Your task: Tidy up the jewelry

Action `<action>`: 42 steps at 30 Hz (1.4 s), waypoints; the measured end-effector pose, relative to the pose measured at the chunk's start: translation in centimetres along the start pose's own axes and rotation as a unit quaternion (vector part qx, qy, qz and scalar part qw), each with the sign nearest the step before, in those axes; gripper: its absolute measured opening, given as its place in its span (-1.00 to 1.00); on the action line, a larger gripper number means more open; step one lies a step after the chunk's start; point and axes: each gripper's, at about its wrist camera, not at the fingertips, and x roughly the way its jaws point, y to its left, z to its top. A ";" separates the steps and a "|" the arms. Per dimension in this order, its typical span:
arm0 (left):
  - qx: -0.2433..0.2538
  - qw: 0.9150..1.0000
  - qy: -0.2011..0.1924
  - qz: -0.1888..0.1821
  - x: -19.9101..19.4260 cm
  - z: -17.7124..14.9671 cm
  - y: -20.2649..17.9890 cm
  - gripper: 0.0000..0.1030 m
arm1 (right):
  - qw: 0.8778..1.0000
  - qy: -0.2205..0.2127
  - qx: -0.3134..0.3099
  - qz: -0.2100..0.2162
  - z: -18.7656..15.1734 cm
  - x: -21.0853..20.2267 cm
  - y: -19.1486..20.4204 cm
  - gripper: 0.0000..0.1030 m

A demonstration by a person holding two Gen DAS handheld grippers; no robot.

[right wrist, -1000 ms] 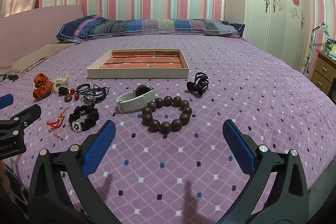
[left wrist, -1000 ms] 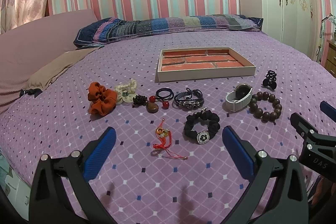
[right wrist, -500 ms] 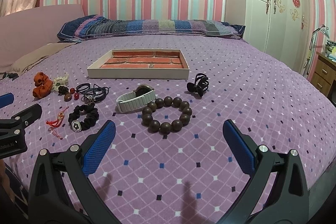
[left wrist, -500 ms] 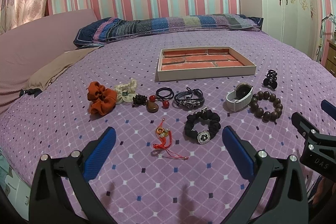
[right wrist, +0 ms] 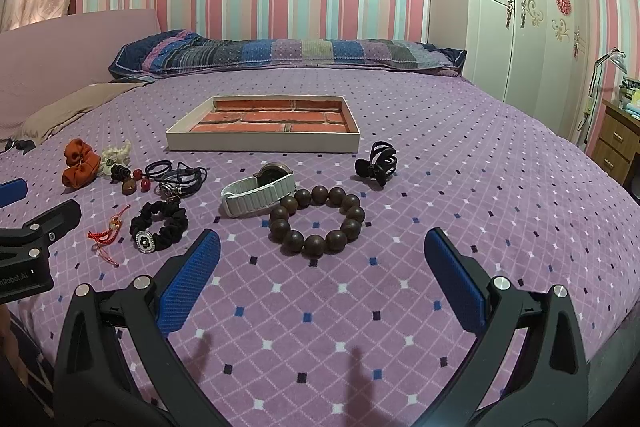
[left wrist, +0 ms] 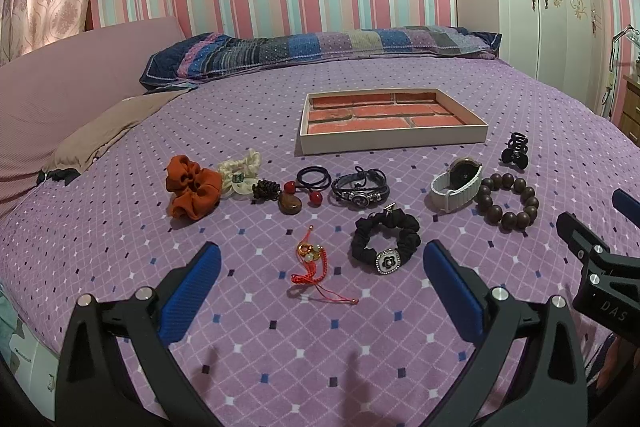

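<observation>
Jewelry lies loose on the bed in front of the tray [left wrist: 392,143], awaiting sorting; left hand-held gripper [left wrist: 320,267] and right hand-held gripper [right wrist: 322,255] gape wide, empty.

Right hand-held gripper [left wrist: 608,227] cut off by the frame edge; watch [left wrist: 456,183] face turned away, unreadable.

A bed [left wrist: 120,267] covered in a purple diamond-patterned spread carries everything. A shallow tray [left wrist: 392,143] with a brick-patterned floor is set toward the head end, before a patchwork pillow [left wrist: 320,47]. Nearer the foot edge are laid an orange scrunchie [left wrist: 192,191], cream scrunchie [left wrist: 240,173], black scrunchie [left wrist: 386,239], red cord charm [left wrist: 312,259], white-strapped watch [left wrist: 456,185], wooden bead bracelet [left wrist: 508,199] and black claw clip [left wrist: 515,151].
</observation>
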 end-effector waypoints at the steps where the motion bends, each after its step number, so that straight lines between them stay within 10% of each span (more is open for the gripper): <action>1: 0.000 1.000 0.000 0.000 0.0 0.0 0.0 0.92 | 1.000 0.000 0.000 0.000 0.0 0.0 0.0 0.92; 42: -0.006 1.000 0.016 -0.013 0.6 -0.1 0.6 0.92 | 1.000 -0.006 0.000 -0.006 -0.2 0.1 -0.3 0.92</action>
